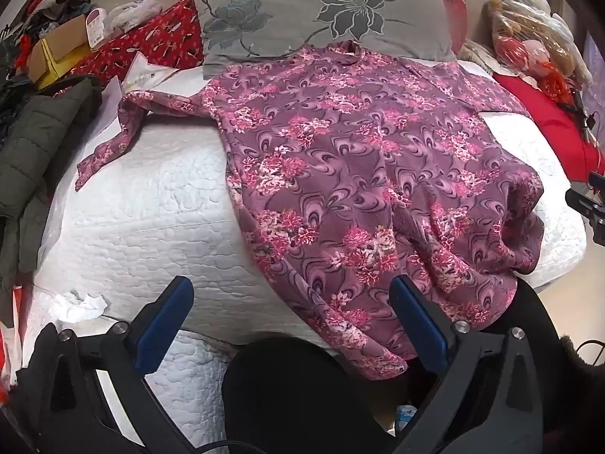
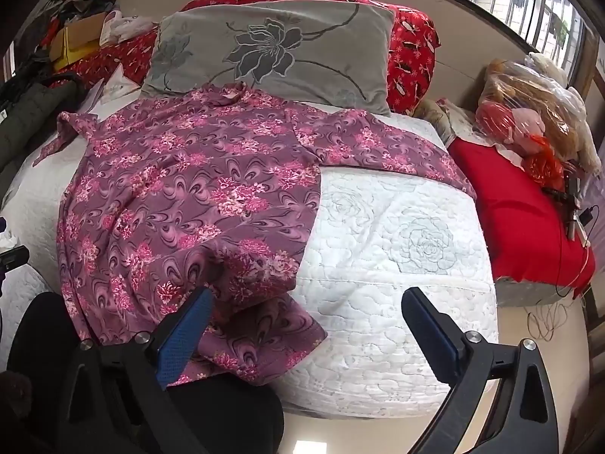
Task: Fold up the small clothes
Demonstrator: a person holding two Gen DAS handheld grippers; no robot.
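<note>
A purple long-sleeved top with pink flowers (image 1: 359, 174) lies spread on the white quilted bed (image 1: 151, 208), collar toward the pillow, its hem rumpled and hanging over the near edge. It also shows in the right wrist view (image 2: 189, 189). Its left sleeve (image 1: 113, 143) trails left; its right sleeve (image 2: 378, 143) stretches right. My left gripper (image 1: 291, 302) is open and empty above the near bed edge, at the hem's left side. My right gripper (image 2: 306, 310) is open and empty, its left finger (image 2: 185, 329) over the hem's right corner.
A grey flowered pillow (image 2: 272, 49) lies at the bed's head on red bedding (image 2: 412, 53). A dark green jacket (image 1: 34, 151) and boxes (image 1: 60, 53) crowd the left. A red cloth (image 2: 522, 212) and bagged soft toys (image 2: 529, 113) sit right. My dark-clothed legs (image 1: 302, 389) are below.
</note>
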